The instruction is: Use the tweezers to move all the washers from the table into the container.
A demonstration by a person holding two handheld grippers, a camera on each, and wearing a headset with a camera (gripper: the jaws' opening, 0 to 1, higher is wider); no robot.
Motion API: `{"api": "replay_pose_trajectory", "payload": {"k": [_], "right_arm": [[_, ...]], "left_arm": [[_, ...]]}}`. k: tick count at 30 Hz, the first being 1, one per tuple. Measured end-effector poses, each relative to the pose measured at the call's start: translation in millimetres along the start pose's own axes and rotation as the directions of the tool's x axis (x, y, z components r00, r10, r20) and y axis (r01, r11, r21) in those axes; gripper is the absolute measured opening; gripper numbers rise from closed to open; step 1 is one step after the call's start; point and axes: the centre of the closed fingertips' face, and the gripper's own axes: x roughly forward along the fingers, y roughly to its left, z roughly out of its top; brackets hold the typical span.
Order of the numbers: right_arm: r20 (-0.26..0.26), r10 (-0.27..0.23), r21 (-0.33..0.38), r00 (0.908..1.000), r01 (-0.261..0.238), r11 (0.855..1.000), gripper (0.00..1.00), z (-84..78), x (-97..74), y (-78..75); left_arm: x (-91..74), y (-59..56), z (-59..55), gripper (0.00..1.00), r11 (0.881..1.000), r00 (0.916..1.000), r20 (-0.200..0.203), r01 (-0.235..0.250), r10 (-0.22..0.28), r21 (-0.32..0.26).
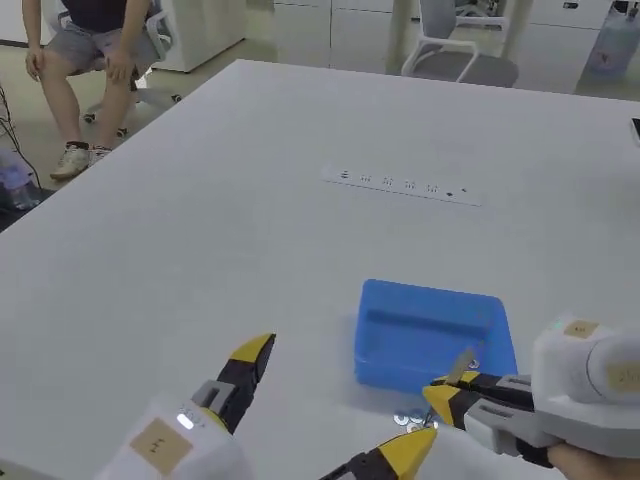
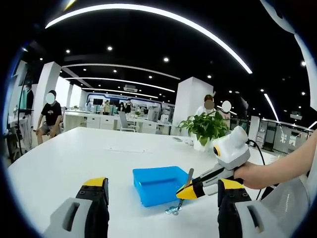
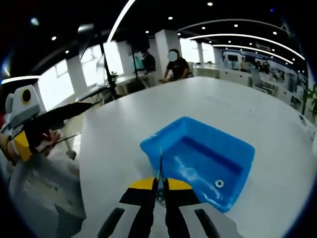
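A blue container (image 1: 432, 322) sits on the white table (image 1: 250, 220), with one washer (image 3: 218, 184) lying inside it. Several loose washers (image 1: 412, 420) lie on the table just in front of its near wall. My right gripper (image 1: 440, 394) is shut on the silver tweezers (image 1: 463, 365), whose thin lower end reaches down to the washer pile (image 2: 173, 210). In the right gripper view the tweezers (image 3: 160, 166) stick out between the jaws over the container (image 3: 198, 156). My left gripper (image 1: 330, 408) stands open, holding nothing, left of the container (image 2: 156, 184).
A white power strip (image 1: 402, 186) lies flat at the table's middle, beyond the container. A person sits on a chair (image 1: 95, 40) past the far left corner. An office chair (image 1: 455, 45) stands behind the far edge.
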Motion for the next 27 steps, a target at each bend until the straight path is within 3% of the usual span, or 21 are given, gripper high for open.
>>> {"api": "replay_pose_trajectory", "payload": {"k": [5,16,22,27], "right_arm": [[-0.003,0.005,-0.009,1.0,-0.005,1.0,0.04,0.6,-0.2,1.4],[-0.014,0.011,-0.044,0.9998,-0.011,0.999,0.04,-2.9,-2.7,5.4],[-0.064,-0.015,-0.204,0.9979,0.002,0.979,0.03,-7.7,-4.6,12.5],[-0.072,-0.014,-0.236,0.9973,-0.003,0.972,0.02,-7.7,-3.3,16.5]], "left_arm": [[0.5,0.0,-4.1,0.93,1.0,0.9997,-0.023,-0.003,0.003,0.016],[0.1,0.4,-5.2,0.93,1.0,0.9996,-0.028,0.0,0.001,0.022],[-0.4,2.3,-5.2,0.93,1.0,0.9996,-0.026,-0.005,0.005,0.015],[-0.5,0.9,-5.1,0.93,1.0,0.9996,-0.028,-0.002,0.002,0.014]]}}
